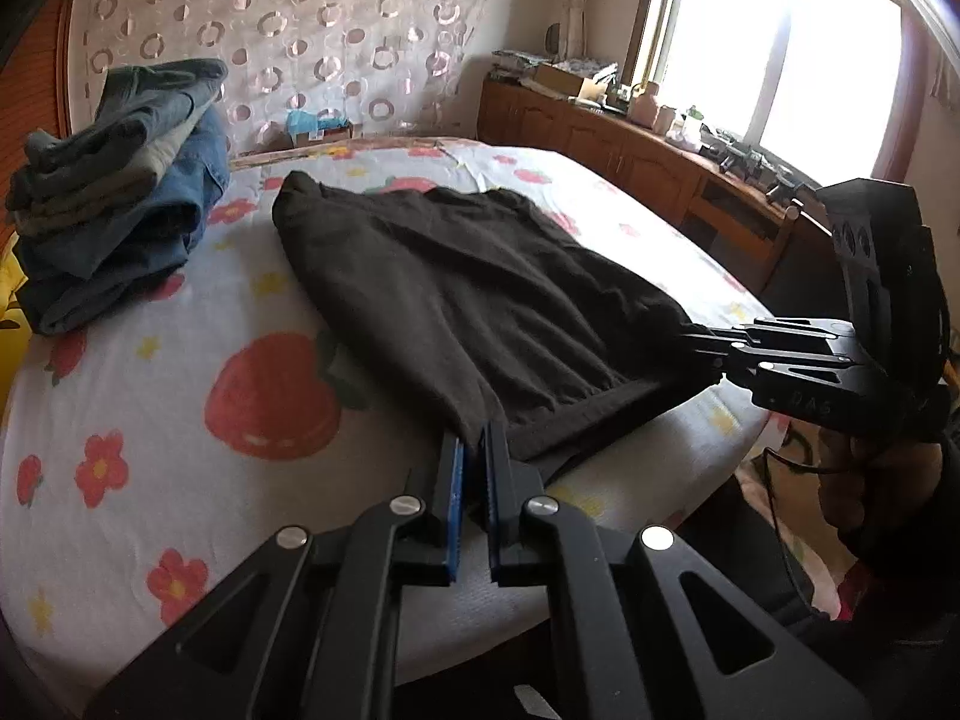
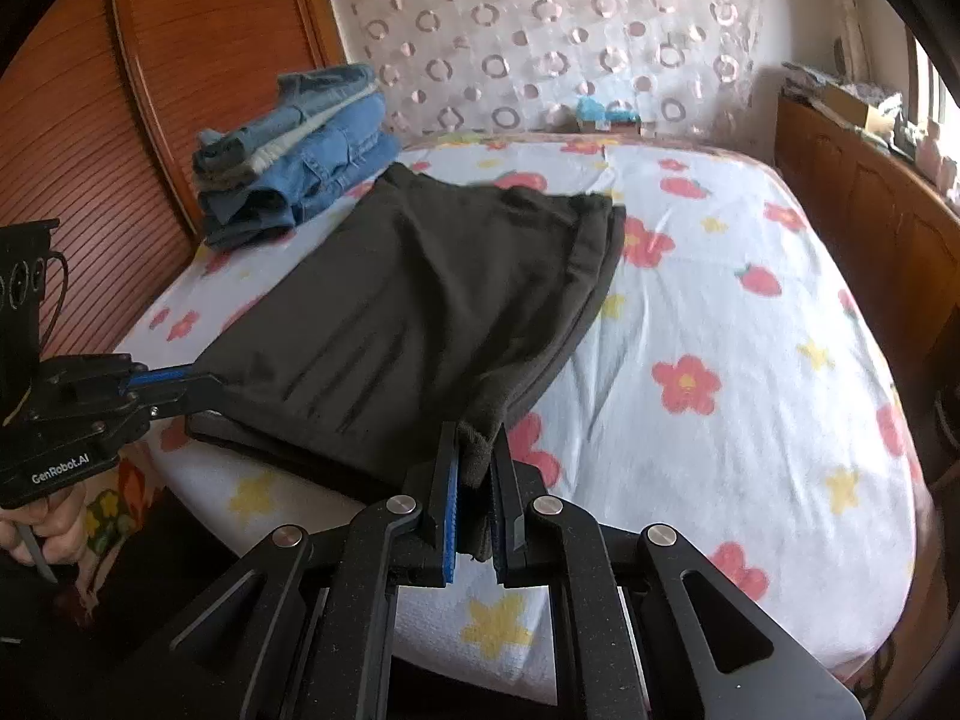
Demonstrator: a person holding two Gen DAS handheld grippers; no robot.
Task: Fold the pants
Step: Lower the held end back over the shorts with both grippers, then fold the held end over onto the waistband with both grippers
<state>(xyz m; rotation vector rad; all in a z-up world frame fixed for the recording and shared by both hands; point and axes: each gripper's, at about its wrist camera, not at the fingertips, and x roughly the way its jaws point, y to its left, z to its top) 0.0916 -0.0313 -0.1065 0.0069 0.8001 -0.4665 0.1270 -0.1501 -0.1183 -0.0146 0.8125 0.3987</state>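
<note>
Left tool (image 1: 474,450): jaws closed on the near left corner of the dark pants (image 1: 468,294), cloth pinched between the blue pads (image 1: 457,468). Right tool (image 2: 474,462): jaws closed on the near right corner, a fold of fabric bunched between its fingers. Each tool also shows in the other's view, clamped on its corner at the bed's near edge; the person's hand (image 2: 45,525) grips the left handle.

Pants: folded over, lying flat on the bed (image 2: 750,450), near edge drawn taut between the two tools just above the mattress edge; the rest rests on the strawberry-and-flower sheet and reaches toward the headboard end. Layered hem edges visible along the right side.

Beyond the pants, far left corner of the bed: stack of folded jeans (image 1: 120,180), close to the pants' far end in the right wrist view. Behind it, wooden slatted panel (image 2: 90,120). Far wall: circle-patterned curtain (image 1: 288,18). Right side: wooden cabinet (image 1: 630,156) with clutter on top, under a bright window (image 1: 780,42).
</note>
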